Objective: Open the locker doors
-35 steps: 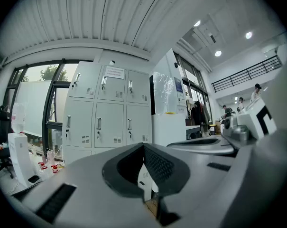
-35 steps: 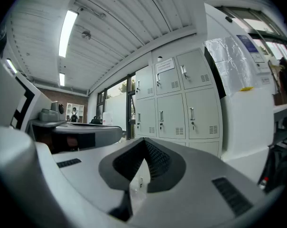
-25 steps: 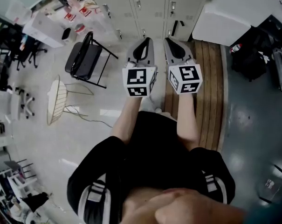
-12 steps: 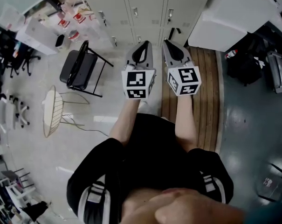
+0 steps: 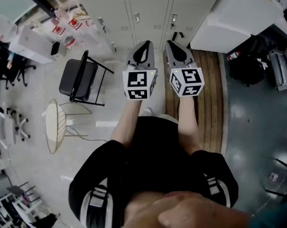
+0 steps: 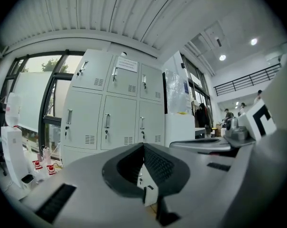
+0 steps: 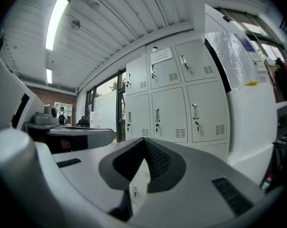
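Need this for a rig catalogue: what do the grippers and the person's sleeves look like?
The left gripper and right gripper are pale grey tapered shells with dark ribbed pads. Each carries a white cube with black square markers. The top is black, short-sleeved, with white stripes.

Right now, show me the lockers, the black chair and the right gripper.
lockers (image 6: pixel 119 125): left gripper view, middle door of the lower row.
black chair (image 5: pixel 71 79): head view, on its seat.
right gripper (image 7: pixel 144 141): right gripper view, where its shut tips meet.
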Motion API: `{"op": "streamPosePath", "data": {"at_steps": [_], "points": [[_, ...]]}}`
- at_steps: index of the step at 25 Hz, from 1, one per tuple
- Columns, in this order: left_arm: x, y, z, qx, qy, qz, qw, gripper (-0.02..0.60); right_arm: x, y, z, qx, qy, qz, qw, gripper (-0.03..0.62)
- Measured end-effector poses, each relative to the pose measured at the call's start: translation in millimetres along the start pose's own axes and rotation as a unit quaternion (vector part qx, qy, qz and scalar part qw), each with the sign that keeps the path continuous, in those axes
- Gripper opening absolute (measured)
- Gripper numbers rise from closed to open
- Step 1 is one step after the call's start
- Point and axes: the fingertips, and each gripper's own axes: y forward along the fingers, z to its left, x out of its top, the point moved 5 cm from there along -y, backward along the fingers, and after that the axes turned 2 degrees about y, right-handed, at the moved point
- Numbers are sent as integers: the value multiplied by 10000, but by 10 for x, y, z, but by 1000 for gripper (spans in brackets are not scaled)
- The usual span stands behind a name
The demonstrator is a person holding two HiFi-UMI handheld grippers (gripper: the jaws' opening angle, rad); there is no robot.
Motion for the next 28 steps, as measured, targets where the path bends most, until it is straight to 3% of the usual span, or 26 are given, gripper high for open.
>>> {"op": "streamPosePath", "data": {"at_steps": [13, 18, 25, 28], "points": [[-48, 204, 193, -685, -356, -64, 9970, 9, 46, 201, 1, -582, -267, 205, 9977, 17], [-83, 307, 213, -770, -524, 0, 9957, 9, 40, 251, -35, -688, -364, 366, 9963, 17], [-88, 497, 354, -673, -543, -47, 9962, 9, 119, 348, -245, -1126, -228, -69, 9934, 17], [-76, 642, 370, -672, -488, -56, 9965, 9, 141, 406, -342, -1056, -119, -309, 9939, 17]]}}
